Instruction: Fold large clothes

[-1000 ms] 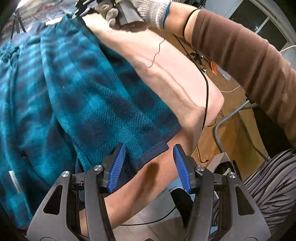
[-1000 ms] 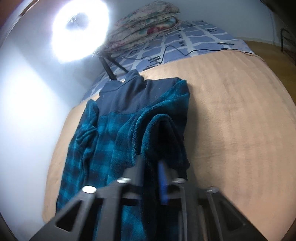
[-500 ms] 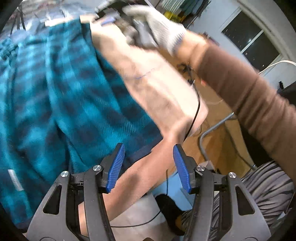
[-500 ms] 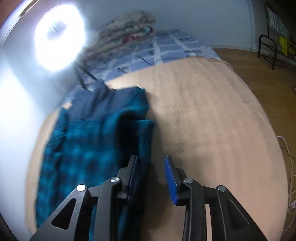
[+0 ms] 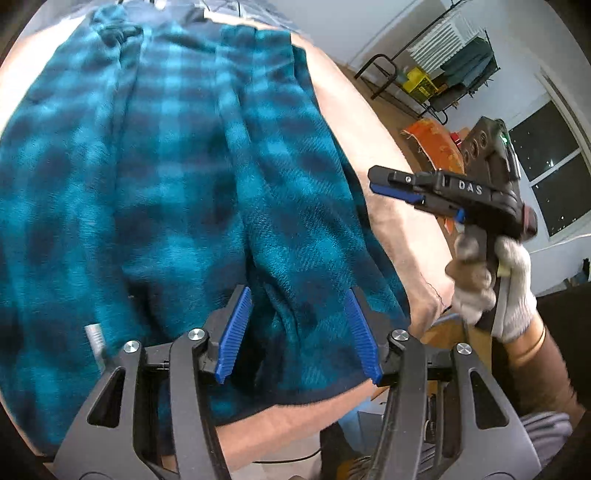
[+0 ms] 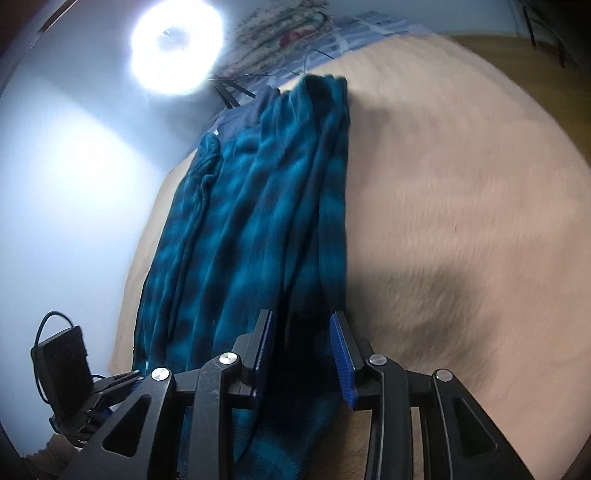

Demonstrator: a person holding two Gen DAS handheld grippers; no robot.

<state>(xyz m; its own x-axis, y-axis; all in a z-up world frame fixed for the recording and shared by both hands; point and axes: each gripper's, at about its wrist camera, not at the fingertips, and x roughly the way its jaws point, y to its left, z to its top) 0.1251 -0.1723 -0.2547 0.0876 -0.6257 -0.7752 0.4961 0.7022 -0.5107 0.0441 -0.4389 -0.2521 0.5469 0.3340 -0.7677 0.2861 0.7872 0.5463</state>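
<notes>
Plaid fleece garment [image 5: 177, 177] lies folded lengthwise on tan surface [image 6: 461, 184]; crosswise folds remain; left gripper [image 5: 299, 332], closing slightly, and right gripper [image 6: 301, 350] part-open, empty.

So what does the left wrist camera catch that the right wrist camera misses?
Only the left wrist view shows a white-gloved hand holding the right gripper beside the cloth, a dark night window and a metal clothes rack. Only the right wrist view shows a glaring round ring light, folded floral bedding and a black box with a cable. Both show the teal plaid fleece garment lying on the tan bed cover, with open blue-padded gripper fingers over it.
</notes>
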